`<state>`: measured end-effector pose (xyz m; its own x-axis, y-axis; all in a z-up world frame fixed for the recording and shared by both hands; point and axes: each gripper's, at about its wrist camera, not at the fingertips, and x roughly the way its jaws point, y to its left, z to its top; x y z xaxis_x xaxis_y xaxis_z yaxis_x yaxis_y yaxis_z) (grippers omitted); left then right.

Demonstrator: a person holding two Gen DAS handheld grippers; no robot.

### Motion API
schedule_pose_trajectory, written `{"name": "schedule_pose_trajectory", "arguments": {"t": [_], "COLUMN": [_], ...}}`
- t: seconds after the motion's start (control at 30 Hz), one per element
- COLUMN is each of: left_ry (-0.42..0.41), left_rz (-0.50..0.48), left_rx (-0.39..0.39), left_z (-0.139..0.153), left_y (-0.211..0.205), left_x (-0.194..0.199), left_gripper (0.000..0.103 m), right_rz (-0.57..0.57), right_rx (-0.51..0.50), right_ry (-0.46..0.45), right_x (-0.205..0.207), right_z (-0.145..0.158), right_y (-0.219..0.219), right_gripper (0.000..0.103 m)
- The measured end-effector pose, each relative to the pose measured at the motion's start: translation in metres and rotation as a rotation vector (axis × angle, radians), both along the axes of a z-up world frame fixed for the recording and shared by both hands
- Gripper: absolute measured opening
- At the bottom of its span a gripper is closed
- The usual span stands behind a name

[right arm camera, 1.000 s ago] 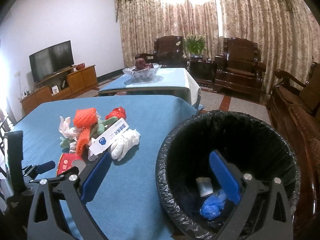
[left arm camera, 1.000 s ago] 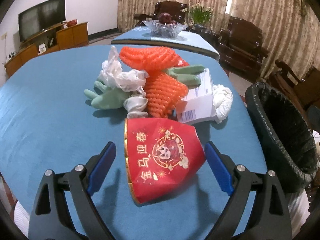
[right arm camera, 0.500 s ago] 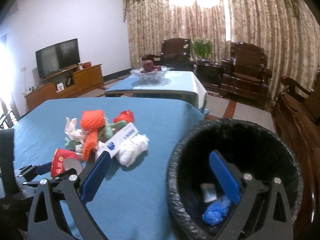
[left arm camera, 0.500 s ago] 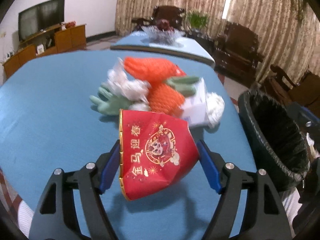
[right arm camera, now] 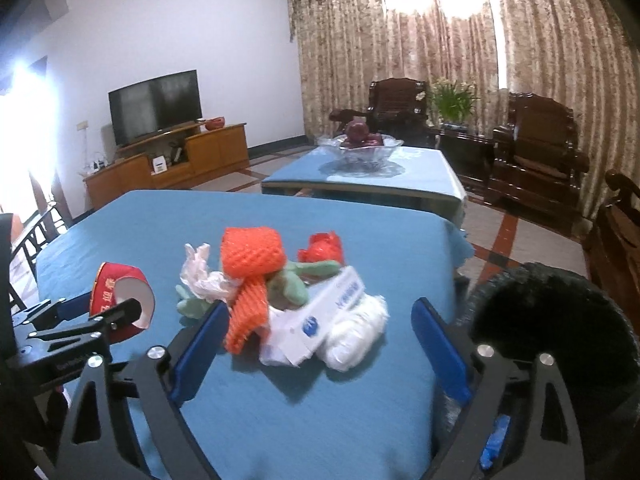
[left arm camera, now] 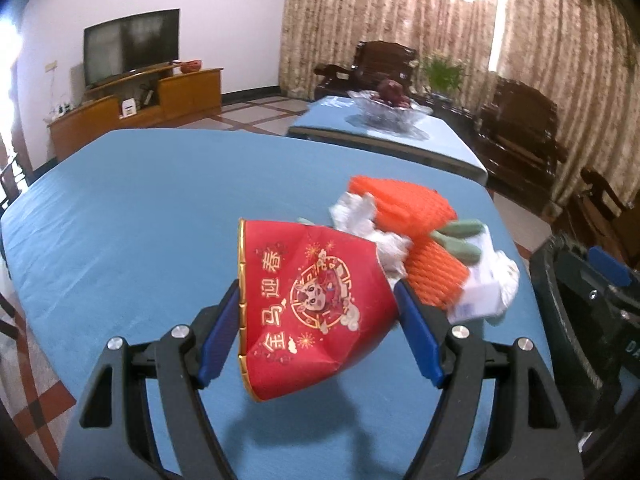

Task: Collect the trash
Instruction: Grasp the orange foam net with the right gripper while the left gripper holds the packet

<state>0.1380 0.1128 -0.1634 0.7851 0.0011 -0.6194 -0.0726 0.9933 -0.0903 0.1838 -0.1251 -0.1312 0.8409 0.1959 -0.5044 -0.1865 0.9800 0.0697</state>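
Note:
My left gripper [left arm camera: 318, 328] is shut on a red paper cup [left arm camera: 312, 300] with gold print and holds it lifted above the blue table [left arm camera: 140, 220]; the cup also shows in the right wrist view [right arm camera: 120, 300]. A trash pile lies beyond it: orange foam nets [right arm camera: 252, 258], a green glove [right arm camera: 296, 280], crumpled white plastic [right arm camera: 200, 276], a white box [right arm camera: 324, 316] and white wrap [right arm camera: 356, 332]. My right gripper [right arm camera: 320, 348] is open and empty above the table, in front of the pile. The black-lined bin [right arm camera: 560, 332] stands at the table's right edge.
A second blue table with a glass fruit bowl [right arm camera: 368, 152] stands behind. Dark wooden armchairs [right arm camera: 536, 160] line the curtained wall. A TV [right arm camera: 156, 106] sits on a wooden cabinet at the left. The bin also shows at the right of the left wrist view [left arm camera: 580, 320].
My left gripper closed on the red cup and lifted it off the table. My right gripper swung left from over the bin toward the trash pile.

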Motion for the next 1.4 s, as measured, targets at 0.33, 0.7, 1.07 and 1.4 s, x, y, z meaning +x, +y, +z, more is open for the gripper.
{"name": "schedule_pose_trajectory", "arguments": {"t": [0.33,0.7,1.07,1.4], "left_ry": [-0.004,-0.006,0.004,-0.002], "left_rz": [0.035,0.071,0.076,0.060], "left_rx": [-0.004,-0.006,-0.003,0.014], "left_z": [0.005,0.003,-0.003,0.005], "left_y": [0.029,0.054,0.057,0.047], "left_x": [0.035,0.057,0.061,0.055], "left_gripper": [0.073,0.073,0.073,0.073], "right_rz": [0.075,0.114,0.181,0.180], "right_rx": [-0.007,-0.016,0.002,0.056], "right_ry": [0.010,0.099,0.167,0.120], "right_x": [0.065,0.117,0.120,0.102], "right_z": [-0.002,-0.028,-0.036,-0.011], "right_y": [0.052,0.081,0.078,0.059], "right_gripper": [0.082,0.077,0.006,0.002]}}
